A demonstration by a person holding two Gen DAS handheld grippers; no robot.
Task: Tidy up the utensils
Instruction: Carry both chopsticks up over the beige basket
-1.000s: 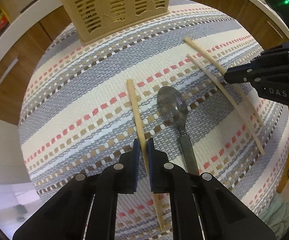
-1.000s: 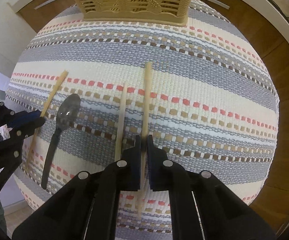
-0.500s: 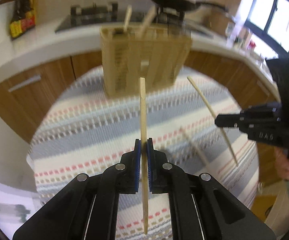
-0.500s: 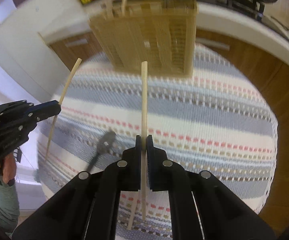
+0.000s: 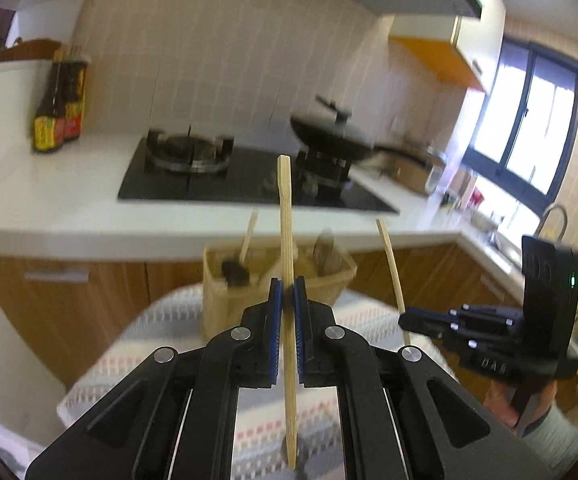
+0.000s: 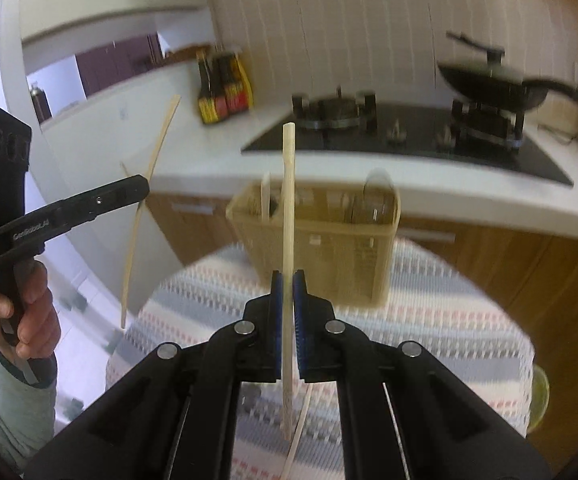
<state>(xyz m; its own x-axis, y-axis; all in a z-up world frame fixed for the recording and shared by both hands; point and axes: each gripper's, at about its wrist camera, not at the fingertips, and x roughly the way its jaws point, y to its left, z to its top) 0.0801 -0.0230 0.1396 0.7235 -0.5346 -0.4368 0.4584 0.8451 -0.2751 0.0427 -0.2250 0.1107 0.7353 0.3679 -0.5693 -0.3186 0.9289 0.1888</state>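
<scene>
My left gripper (image 5: 287, 292) is shut on a wooden chopstick (image 5: 286, 232) and holds it upright above the striped table mat (image 5: 161, 320). My right gripper (image 6: 287, 286) is shut on a second wooden chopstick (image 6: 287, 200), also upright. Each gripper shows in the other's view, the right one (image 5: 405, 320) with its chopstick (image 5: 391, 264), the left one (image 6: 141, 188) with its chopstick (image 6: 145, 200). The beige slotted utensil basket (image 6: 329, 240) stands at the mat's far edge, also in the left wrist view (image 5: 229, 300), with utensils inside. Another chopstick (image 6: 301, 428) lies on the mat below my right gripper.
Behind the table runs a white kitchen counter (image 5: 69, 208) with a black gas hob (image 5: 209, 176), a black lidded pan (image 5: 337, 140) and sauce bottles (image 5: 59, 108). Wooden cabinets (image 5: 69, 300) stand below it. A window (image 5: 529, 128) and a sink (image 5: 501, 240) are at the right.
Both grippers have lifted their chopsticks off the mat and tilted up from looking down at the table to looking level across the kitchen. The spoon has dropped out of view.
</scene>
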